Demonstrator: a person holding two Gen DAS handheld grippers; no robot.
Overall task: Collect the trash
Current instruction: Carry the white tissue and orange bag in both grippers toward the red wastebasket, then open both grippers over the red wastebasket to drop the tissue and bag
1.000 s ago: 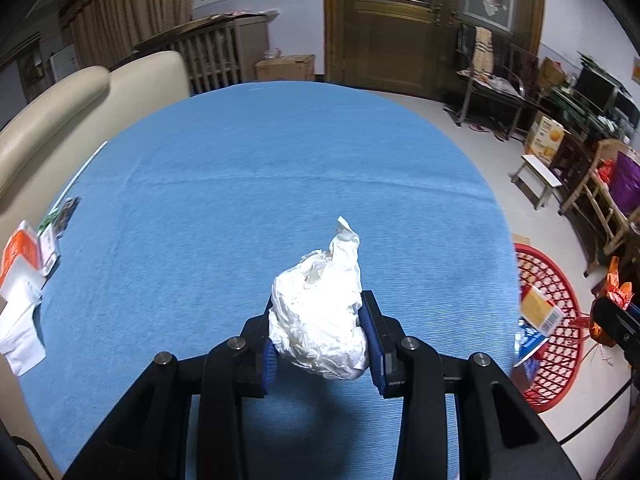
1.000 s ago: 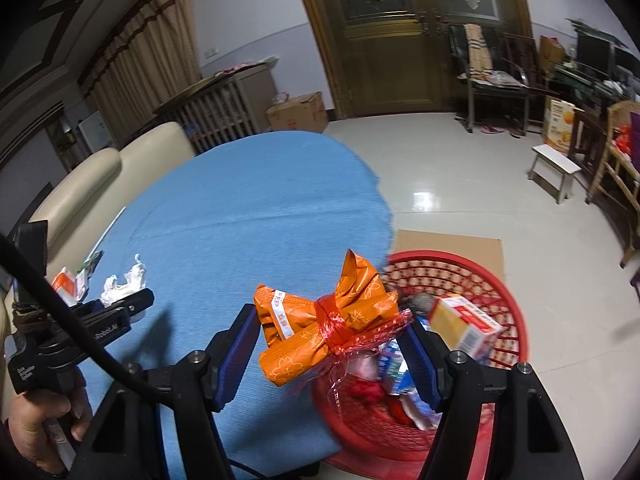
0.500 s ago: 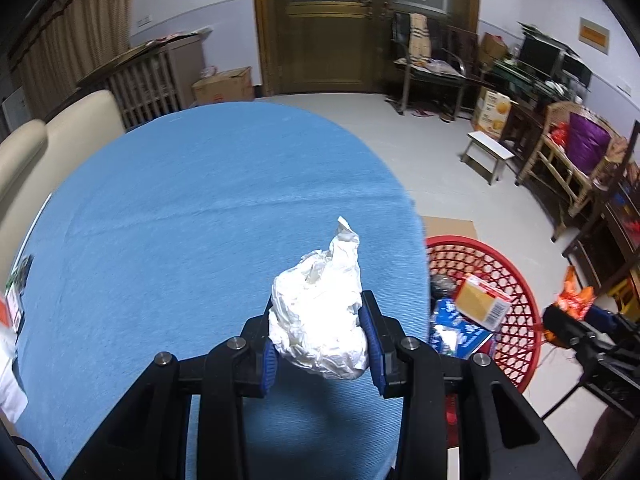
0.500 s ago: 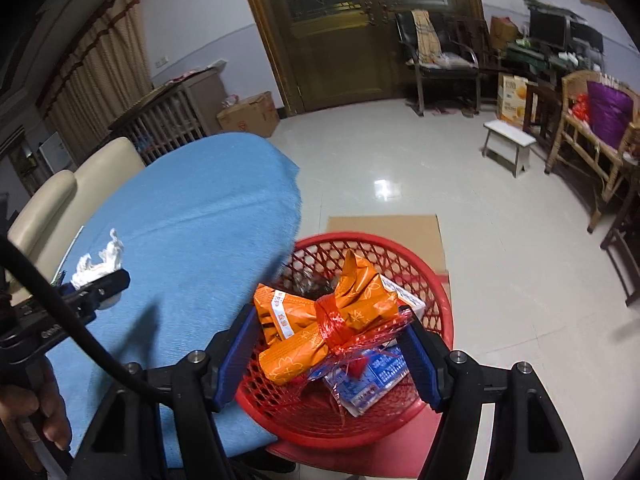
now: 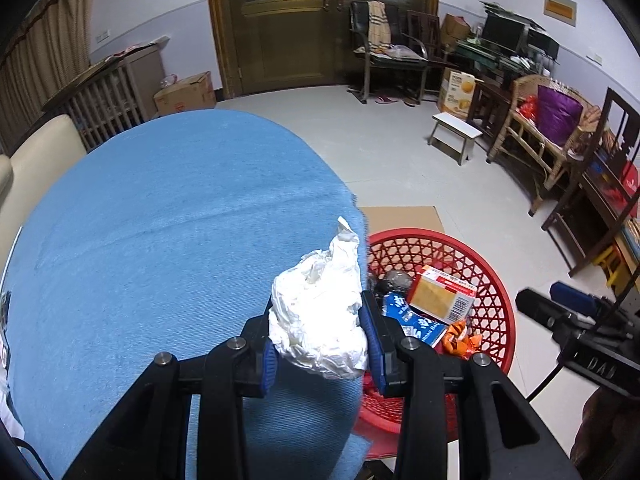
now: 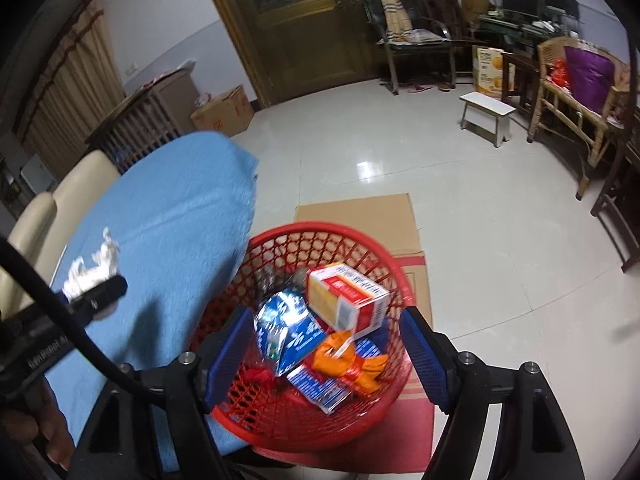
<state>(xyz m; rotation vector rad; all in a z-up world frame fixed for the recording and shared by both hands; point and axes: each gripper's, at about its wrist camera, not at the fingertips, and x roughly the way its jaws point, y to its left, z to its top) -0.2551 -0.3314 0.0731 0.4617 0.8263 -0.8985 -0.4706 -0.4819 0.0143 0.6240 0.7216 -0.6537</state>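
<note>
Left wrist view: the crumpled white paper wad (image 5: 320,316), light and soft, is clamped at its bulk by the left gripper (image 5: 320,340) above the blue table's (image 5: 160,240) right edge. Right wrist view: the right gripper's (image 6: 324,356) jaws, just opened, are empty above the red basket (image 6: 352,240), where the orange wrapper (image 6: 348,360) lies.

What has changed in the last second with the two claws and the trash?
The right claw has just been opening and let go of the orange wrapper, which now lies in the red basket. The left claw moved from over the blue table toward the basket. It still grips the white crumpled paper.
</note>
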